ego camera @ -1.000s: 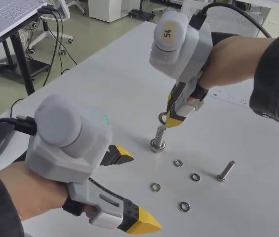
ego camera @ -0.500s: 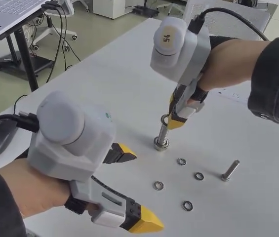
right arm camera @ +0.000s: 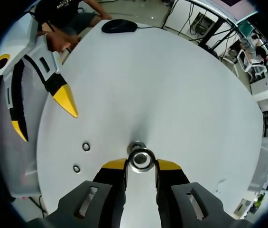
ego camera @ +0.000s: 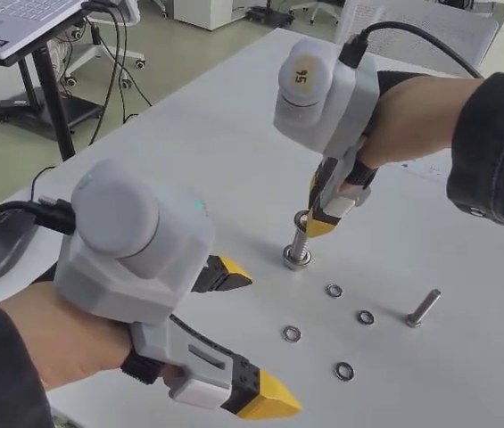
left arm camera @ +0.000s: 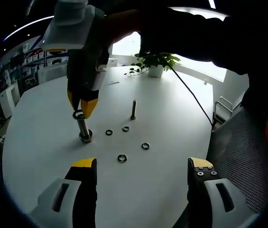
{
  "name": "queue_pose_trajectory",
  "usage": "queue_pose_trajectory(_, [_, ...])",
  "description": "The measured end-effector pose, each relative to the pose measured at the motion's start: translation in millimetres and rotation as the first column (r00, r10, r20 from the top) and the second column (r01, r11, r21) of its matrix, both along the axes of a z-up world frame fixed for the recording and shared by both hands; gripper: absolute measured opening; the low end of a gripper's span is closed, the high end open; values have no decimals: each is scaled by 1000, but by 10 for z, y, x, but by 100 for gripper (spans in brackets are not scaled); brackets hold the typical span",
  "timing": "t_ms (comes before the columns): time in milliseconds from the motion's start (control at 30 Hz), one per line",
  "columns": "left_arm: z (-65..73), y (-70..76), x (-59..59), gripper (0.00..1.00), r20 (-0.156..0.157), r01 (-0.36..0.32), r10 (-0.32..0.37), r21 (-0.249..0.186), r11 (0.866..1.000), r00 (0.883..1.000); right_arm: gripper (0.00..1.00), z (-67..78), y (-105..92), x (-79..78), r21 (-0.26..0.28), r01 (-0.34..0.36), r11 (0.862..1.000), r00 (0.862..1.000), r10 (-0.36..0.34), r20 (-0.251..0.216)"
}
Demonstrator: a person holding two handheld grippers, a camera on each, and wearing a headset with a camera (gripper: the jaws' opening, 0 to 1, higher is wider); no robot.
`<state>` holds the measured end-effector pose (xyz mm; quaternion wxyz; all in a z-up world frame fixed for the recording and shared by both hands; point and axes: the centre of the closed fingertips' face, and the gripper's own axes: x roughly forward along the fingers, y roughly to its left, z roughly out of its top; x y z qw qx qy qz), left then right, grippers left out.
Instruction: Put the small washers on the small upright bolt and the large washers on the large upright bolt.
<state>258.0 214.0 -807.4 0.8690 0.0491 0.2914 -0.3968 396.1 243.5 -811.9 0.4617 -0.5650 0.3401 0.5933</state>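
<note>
"From the head view, what's the right claw [ego camera: 308, 223] doing?"
"It's pinching a washer [ego camera: 301, 218] at the top of the large upright bolt [ego camera: 297, 251]. Four loose washers [ego camera: 334, 290] lie on the surface [ego camera: 189, 143] nearby."
"And the left gripper view?"
"The left claw [left arm camera: 142, 164] is spread wide, well short of the bolt."
"The right gripper view?"
"The washer is gripped between its tips."

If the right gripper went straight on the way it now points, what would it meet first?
The large upright bolt: the right gripper points down at it, jaws shut on a large washer at its top. Whether the washer is around the tip is unclear.
</note>
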Motion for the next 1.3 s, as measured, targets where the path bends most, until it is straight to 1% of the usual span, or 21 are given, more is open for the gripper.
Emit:
queue_pose_trajectory(333, [-3, 4, 2, 78, -2, 1, -1, -1, 1000, 1000, 24, -67, 6, 8, -11, 0, 1000, 1000, 0, -11])
queue_pose_trajectory(433, [-1, 29, -66, 77, -2, 2, -2, -2, 1000, 1000, 24, -91, 34, -42, -16, 0, 1000, 1000, -1, -11])
queue_pose_trajectory(567, [3, 57, -124, 77, -3, 2, -2, -2, 1000, 1000, 24, -123, 57, -114, -25, 1, 1000, 1000, -1, -11])
queue_pose_trajectory(800, [16, 82, -169, 77, -4, 2, -2, -3, 1000, 1000, 24, -183, 75, -176, -30, 7, 1000, 1000, -7, -19])
queue_pose_trajectory(1067, [18, 88, -168, 77, -6, 1, -1, -3, 1000, 1000, 24, -269, 89, -202, -40, 6, 999, 1000, -8, -29])
queue_pose_trajectory(1133, [15, 87, -165, 77, -8, 2, -2, -2, 1000, 1000, 24, -310, 99, -186, -42, 5, 999, 999, -7, -31])
queue_pose_trajectory(1300, [12, 84, -151, 77, -10, 1, -1, -2, 1000, 1000, 24, -356, 95, -167, -46, 6, 999, 999, -7, -34])
